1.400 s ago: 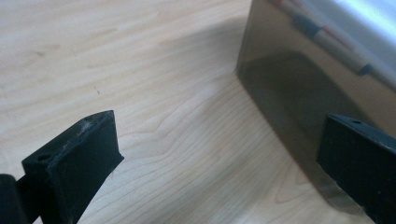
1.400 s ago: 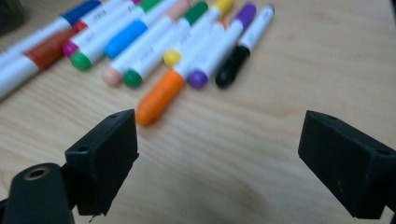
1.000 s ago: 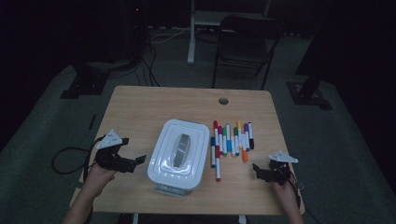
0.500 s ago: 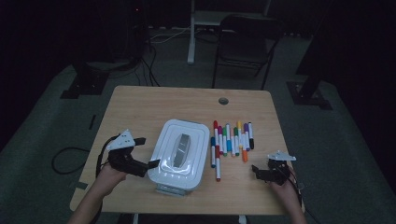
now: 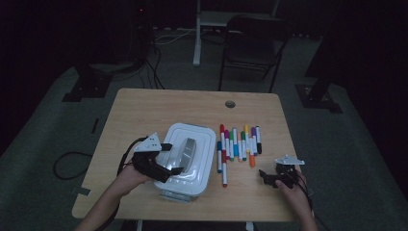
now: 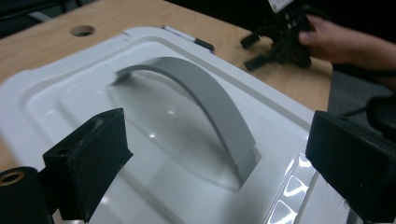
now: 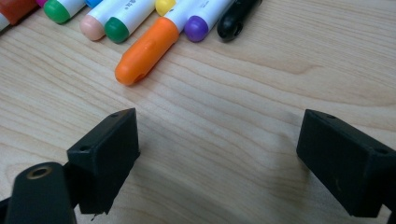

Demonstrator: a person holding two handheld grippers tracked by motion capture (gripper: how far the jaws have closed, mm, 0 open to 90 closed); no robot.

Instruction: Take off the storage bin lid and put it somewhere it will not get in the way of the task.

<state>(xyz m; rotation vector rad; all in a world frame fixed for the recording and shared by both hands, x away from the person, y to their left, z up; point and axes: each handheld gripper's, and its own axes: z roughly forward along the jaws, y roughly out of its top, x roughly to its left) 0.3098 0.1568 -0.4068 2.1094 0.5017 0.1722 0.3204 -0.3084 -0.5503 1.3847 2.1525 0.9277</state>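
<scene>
A white lidded box [image 5: 202, 168] with a grey arched handle [image 5: 187, 150] stands at the front middle of the wooden table [image 5: 144, 110]. My left gripper [image 5: 172, 158] hovers over the lid's left half, open. Its jaws have just been closing a little. In the left gripper view the handle [image 6: 205, 93] rises ahead between the pads [image 6: 93, 149], untouched, above the lid [image 6: 56, 93]. Several coloured markers [image 5: 238, 144] lie in a row right of the box. My right gripper [image 5: 265, 177] rests open near the front right edge, just short of an orange marker [image 7: 149, 46].
A round cable hole [image 5: 230, 103] sits at the table's far edge. A dark chair [image 5: 250, 43] and stand legs are behind the table. In the left gripper view the other hand and its gripper [image 6: 280, 42] show beyond the box.
My left gripper has moved right from the table's left side until it is over the box lid. The right gripper has kept still.
</scene>
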